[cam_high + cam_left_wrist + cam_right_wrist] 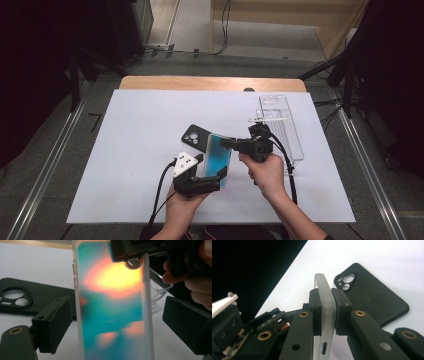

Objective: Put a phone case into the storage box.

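1. The right gripper pinches a translucent, frosted phone case with a teal-and-orange iridescent back; in the right gripper view its two pads press flat against both faces of the case's rim, with no gap showing.
2. The left gripper has its jaws spread wide. In the left gripper view one pad stands to one side of the case and the other pad to the other side; neither touches it, so the case sits between them unpressed.
3. The iridescent phone case is lifted off the white table sheet and stands on edge. In the high view its long axis runs from the right gripper's fingers, at its far end, back toward the person, where its near end lies between the left gripper's pads.
4. In the left gripper view the case's broad coloured face looks at the camera and its long axis runs top to bottom; the right gripper's jaws clamp its upper edge.
5. A matte black phone case with round camera cut-outs lies flat on the sheet just beyond the fingers, on the left gripper's side of the held case.
6. A clear plastic rectangular tray rests beyond the right hand, apart from both cases.
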A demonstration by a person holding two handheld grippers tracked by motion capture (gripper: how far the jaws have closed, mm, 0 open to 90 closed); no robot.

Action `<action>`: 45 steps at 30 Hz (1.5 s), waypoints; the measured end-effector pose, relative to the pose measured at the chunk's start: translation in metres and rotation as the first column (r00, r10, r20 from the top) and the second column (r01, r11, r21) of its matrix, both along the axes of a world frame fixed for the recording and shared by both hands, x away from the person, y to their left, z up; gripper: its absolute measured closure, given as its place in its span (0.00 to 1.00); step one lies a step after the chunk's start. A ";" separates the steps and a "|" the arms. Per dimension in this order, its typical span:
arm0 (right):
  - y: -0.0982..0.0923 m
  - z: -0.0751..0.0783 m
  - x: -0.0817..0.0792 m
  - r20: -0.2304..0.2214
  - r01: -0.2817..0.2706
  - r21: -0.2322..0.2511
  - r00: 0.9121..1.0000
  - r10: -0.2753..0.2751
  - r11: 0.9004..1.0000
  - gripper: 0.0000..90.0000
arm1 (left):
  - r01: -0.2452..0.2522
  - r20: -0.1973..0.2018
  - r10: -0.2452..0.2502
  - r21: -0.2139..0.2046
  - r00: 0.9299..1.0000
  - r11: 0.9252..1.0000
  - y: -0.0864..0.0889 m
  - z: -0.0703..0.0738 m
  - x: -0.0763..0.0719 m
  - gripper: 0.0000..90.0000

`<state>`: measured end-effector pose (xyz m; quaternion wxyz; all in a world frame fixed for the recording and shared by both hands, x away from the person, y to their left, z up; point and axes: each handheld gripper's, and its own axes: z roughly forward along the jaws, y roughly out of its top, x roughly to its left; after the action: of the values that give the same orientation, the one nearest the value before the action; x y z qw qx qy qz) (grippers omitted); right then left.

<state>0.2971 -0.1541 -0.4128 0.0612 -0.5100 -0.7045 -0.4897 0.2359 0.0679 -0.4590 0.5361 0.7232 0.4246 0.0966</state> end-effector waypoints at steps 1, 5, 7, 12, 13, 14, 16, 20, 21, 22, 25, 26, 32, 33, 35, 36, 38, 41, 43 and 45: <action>0.000 0.000 0.000 0.008 0.000 -0.011 1.000 0.000 1.000 0.86 | 0.005 -0.014 -0.005 0.012 1.000 1.000 0.001 0.001 0.002 0.11; 0.002 0.004 -0.004 0.072 -0.003 -0.068 0.997 0.007 0.998 0.86 | 0.041 -0.056 -0.039 0.036 0.998 0.999 0.004 0.003 0.007 0.11; 0.001 0.005 -0.005 0.095 -0.002 -0.081 0.995 0.010 0.997 0.86 | 0.060 -0.072 -0.057 0.037 0.996 0.998 0.005 0.005 0.009 0.11; -0.003 0.007 -0.007 0.130 -0.011 -0.092 0.991 0.022 0.996 0.86 | 0.102 -0.102 -0.099 0.021 0.990 0.995 0.012 0.011 0.016 0.13; -0.003 0.008 -0.007 0.140 -0.011 -0.095 0.990 0.025 0.995 0.86 | 0.115 -0.105 -0.112 0.025 0.988 0.993 0.014 0.012 0.017 0.16; -0.004 0.008 -0.008 0.154 -0.015 -0.100 0.988 0.030 0.995 0.86 | 0.121 -0.110 -0.117 0.030 0.987 0.992 0.016 0.014 0.019 0.16; -0.005 0.009 -0.009 0.168 -0.019 -0.105 0.985 0.036 0.994 0.86 | 0.136 -0.119 -0.131 0.031 0.984 0.990 0.018 0.016 0.022 0.16; -0.006 0.010 -0.011 0.202 -0.044 -0.134 0.977 0.071 0.990 0.86 | 0.172 -0.136 -0.163 0.056 0.977 0.984 0.021 0.019 0.027 0.16; -0.006 0.010 -0.012 0.210 -0.051 -0.139 0.974 0.080 0.989 0.86 | 0.183 -0.146 -0.171 0.075 0.974 0.980 0.021 0.020 0.029 0.16; -0.007 0.010 -0.012 0.221 -0.070 -0.143 0.970 0.100 0.987 0.86 | 0.191 -0.152 -0.178 0.079 0.972 0.978 0.021 0.020 0.029 0.17; -0.008 0.011 -0.015 0.253 -0.103 -0.166 0.957 0.143 0.981 0.86 | 0.221 -0.175 -0.205 0.077 0.963 0.972 0.023 0.022 0.033 0.18; -0.009 0.012 -0.015 0.260 -0.117 -0.169 0.952 0.159 0.979 0.86 | 0.234 -0.180 -0.218 0.074 0.959 0.969 0.024 0.023 0.034 0.19; -0.019 0.012 -0.015 0.273 -0.178 -0.153 0.938 0.214 0.972 0.86 | 0.268 -0.162 -0.247 0.124 0.955 0.955 0.030 0.028 0.040 0.23; -0.022 0.012 -0.015 0.275 -0.189 -0.157 0.934 0.227 0.969 0.86 | 0.269 -0.163 -0.248 0.126 0.955 0.955 0.030 0.029 0.042 0.26; -0.025 0.012 -0.015 0.281 -0.204 -0.165 0.928 0.245 0.965 0.86 | 0.282 -0.177 -0.260 0.116 0.949 0.952 0.032 0.029 0.045 0.27; -0.028 0.011 -0.015 0.288 -0.214 -0.169 0.923 0.256 0.962 0.86 | 0.292 -0.187 -0.269 0.109 0.945 0.950 0.033 0.029 0.047 0.27; -0.031 0.010 -0.015 0.288 -0.229 -0.167 0.919 0.270 0.959 0.86 | 0.307 -0.198 -0.284 0.096 0.938 0.947 0.035 0.029 0.050 0.27; -0.034 0.008 -0.014 0.297 -0.264 -0.153 0.907 0.299 0.952 0.86 | 0.348 -0.199 -0.326 0.088 0.924 0.933 0.038 0.029 0.055 0.27; -0.035 0.007 -0.014 0.297 -0.276 -0.156 0.903 0.312 0.948 0.86 | 0.374 -0.195 -0.350 0.100 0.916 0.922 0.039 0.030 0.057 0.27; -0.034 0.005 -0.013 0.300 -0.300 -0.159 0.893 0.335 0.941 0.86 | 0.390 -0.191 -0.364 0.124 0.912 0.912 0.040 0.032 0.059 0.29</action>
<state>0.2843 -0.1884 -0.4076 -0.0035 -0.3036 -0.8044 -0.5107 0.2946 0.1082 -0.4275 0.4483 0.8376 0.3102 -0.0351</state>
